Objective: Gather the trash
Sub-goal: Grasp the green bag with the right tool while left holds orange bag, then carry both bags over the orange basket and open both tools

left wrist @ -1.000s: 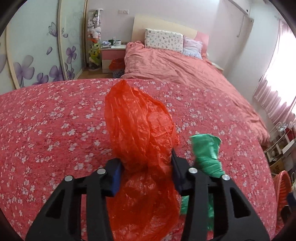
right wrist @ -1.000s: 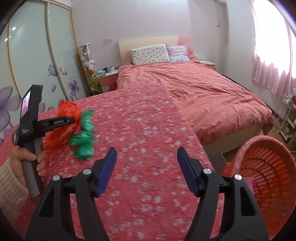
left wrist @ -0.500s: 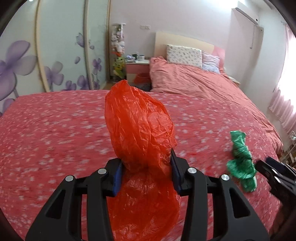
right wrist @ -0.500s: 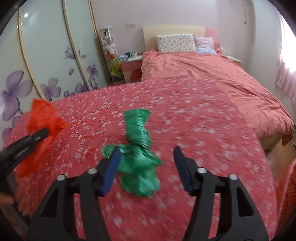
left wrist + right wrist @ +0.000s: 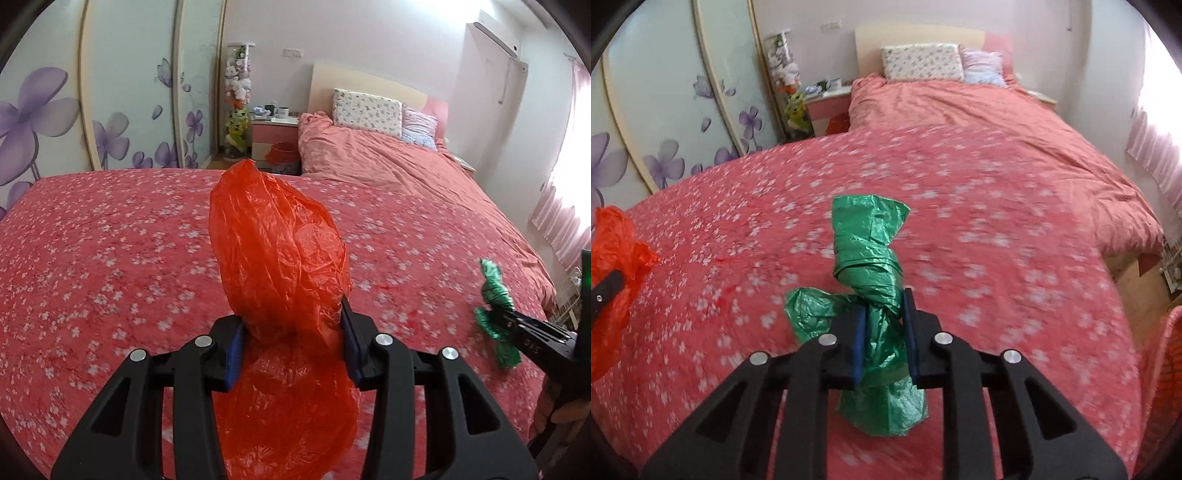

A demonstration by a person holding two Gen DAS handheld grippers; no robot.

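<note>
My left gripper [image 5: 291, 332] is shut on a crumpled orange plastic bag [image 5: 280, 258] and holds it above the red flowered bedspread [image 5: 110, 258]. My right gripper [image 5: 884, 332] is shut on a twisted green plastic bag [image 5: 868, 251] just above the bedspread [image 5: 997, 240]. In the left wrist view the green bag [image 5: 495, 306] and the right gripper show at the far right edge. In the right wrist view the orange bag [image 5: 613, 258] shows at the far left edge.
An orange-red laundry-style basket [image 5: 1167, 369] stands on the floor at the bed's right side. A second bed with a pink duvet [image 5: 960, 110] and pillows lies beyond. A nightstand [image 5: 275, 136] and flowered wardrobe doors [image 5: 110, 92] are at the back left.
My right gripper moved left to the green bag and shut on it. My left gripper kept hold of the orange bag and swung left, away from the green bag.
</note>
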